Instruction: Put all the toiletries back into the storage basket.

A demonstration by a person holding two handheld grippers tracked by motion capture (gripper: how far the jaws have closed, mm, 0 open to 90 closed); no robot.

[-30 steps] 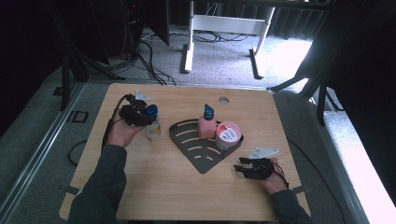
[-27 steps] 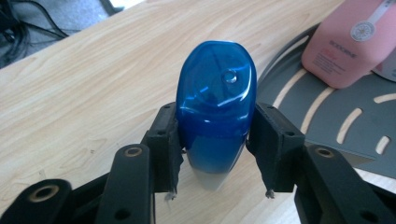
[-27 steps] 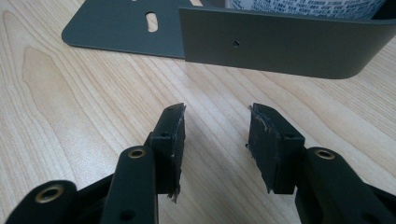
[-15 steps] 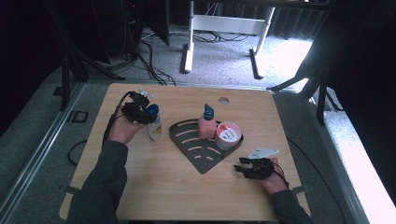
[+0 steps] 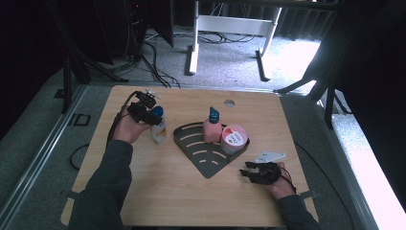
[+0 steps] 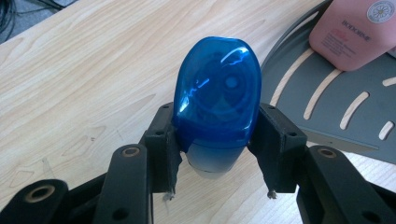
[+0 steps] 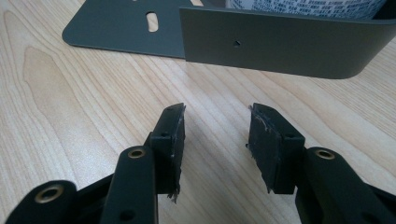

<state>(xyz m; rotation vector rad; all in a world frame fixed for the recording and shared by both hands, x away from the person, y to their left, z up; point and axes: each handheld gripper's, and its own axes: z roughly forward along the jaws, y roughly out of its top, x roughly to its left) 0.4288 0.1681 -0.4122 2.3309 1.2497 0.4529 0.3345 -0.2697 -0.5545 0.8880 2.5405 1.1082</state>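
A white bottle with a blue cap sits between the jaws of my left gripper, whose pads press its sides. In the high view this bottle is at the left of the table, just left of the dark grey quarter-round rack, with the left gripper over its top. A pink bottle and a round tub with a red and white lid stand in the rack. My right gripper rests low at the front right, open with nothing between its fingers, facing the rack's wall.
A small round hole is in the wooden tabletop near the far edge. A person's sleeved forearm comes in at the front left. Beyond the table are cables and desk legs on grey carpet.
The left gripper and the blue-capped bottle have shifted slightly; the right gripper has kept still.
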